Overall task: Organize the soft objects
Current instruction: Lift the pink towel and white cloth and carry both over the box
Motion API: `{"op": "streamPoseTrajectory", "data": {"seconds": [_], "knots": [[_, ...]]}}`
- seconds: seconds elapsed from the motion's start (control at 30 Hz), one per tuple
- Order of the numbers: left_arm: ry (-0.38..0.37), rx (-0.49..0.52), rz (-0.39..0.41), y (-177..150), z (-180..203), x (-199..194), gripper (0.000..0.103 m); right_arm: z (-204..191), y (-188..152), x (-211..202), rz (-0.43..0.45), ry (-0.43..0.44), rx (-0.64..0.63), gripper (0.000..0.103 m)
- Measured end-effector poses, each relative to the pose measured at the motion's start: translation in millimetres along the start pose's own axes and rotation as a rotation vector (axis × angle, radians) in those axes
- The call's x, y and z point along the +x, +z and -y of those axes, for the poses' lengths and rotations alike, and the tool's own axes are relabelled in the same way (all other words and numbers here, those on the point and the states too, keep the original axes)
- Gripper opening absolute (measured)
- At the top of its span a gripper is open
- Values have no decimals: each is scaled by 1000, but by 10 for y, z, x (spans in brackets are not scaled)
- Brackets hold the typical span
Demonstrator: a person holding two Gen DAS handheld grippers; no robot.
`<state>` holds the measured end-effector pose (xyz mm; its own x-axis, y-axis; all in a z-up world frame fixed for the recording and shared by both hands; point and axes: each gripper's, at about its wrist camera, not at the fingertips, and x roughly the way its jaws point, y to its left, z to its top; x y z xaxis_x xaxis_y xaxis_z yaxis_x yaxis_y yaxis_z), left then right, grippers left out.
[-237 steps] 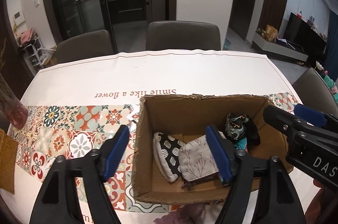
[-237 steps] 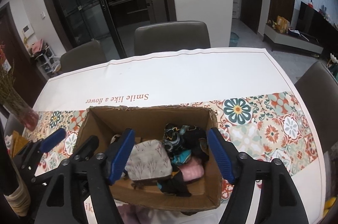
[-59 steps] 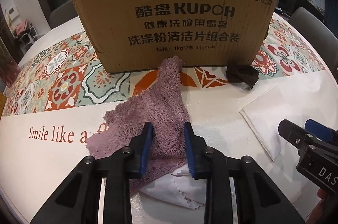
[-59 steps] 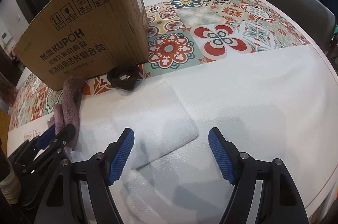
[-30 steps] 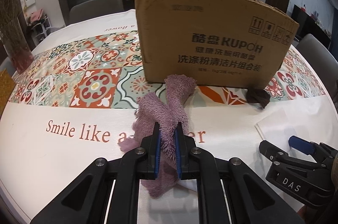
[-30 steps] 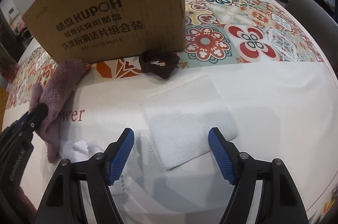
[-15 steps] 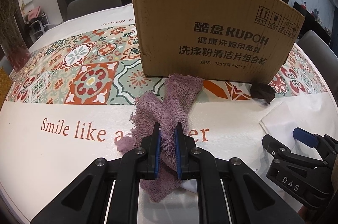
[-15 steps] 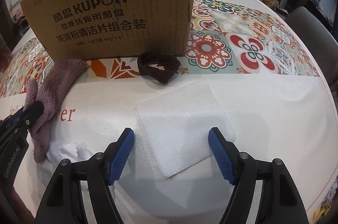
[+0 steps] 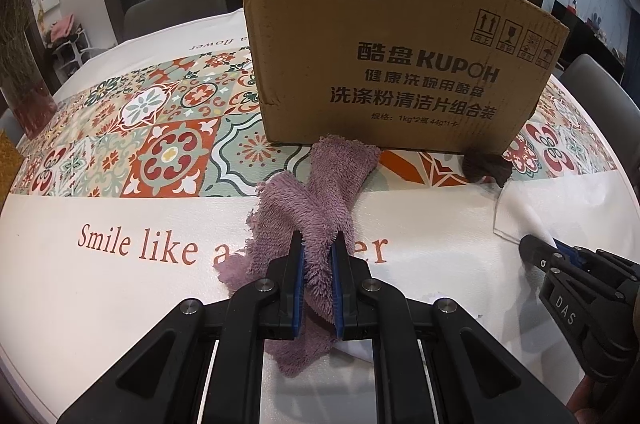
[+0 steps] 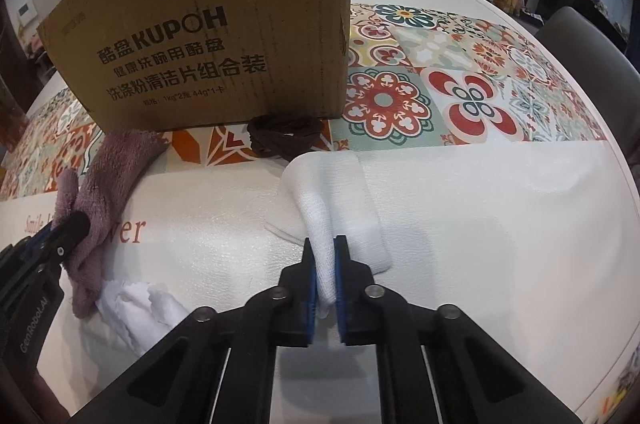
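My left gripper (image 9: pixel 317 248) is shut on a fluffy purple towel (image 9: pixel 320 192) that trails across the table toward the cardboard box (image 9: pixel 392 72); the towel also shows in the right wrist view (image 10: pixel 108 164). My right gripper (image 10: pixel 323 248) is shut on a folded white cloth (image 10: pixel 340 200), bunching it up off the table. The box (image 10: pixel 208 36) stands just beyond both cloths. A dark brown knitted band (image 10: pixel 286 134) lies against the box's foot, also visible in the left wrist view (image 9: pixel 486 168).
A crumpled white cloth with a zigzag edge (image 10: pixel 136 308) lies under the purple towel's near end. The tablecloth (image 9: pixel 100 284) is white with a patterned tile strip (image 10: pixel 460 92). A vase with dried flowers (image 9: pixel 24 92) stands far left. Grey chairs ring the table.
My right gripper has closed on the white cloth and gathered it into a ridge. My left gripper stays shut on the purple towel and has edged closer to the box.
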<state>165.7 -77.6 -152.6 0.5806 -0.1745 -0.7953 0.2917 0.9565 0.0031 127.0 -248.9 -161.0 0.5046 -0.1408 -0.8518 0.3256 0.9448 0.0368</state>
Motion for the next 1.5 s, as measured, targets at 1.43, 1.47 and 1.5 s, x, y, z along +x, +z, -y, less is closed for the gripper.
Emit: {"op": "streamPoseTrajectory", "data": {"seconds": [1.43,1.47,1.5], "knots": [[-22,-6,210,121,24,-1112,13,-103,-17,-1088,202,83,-27,7],[-21,-7,217,135,18,-1144,13,-109,-10,-1127,209,85,-27,7],[-22,-9,221,148,11,-1168,13,-108,6,-1179,220,86,-28,7]]}}
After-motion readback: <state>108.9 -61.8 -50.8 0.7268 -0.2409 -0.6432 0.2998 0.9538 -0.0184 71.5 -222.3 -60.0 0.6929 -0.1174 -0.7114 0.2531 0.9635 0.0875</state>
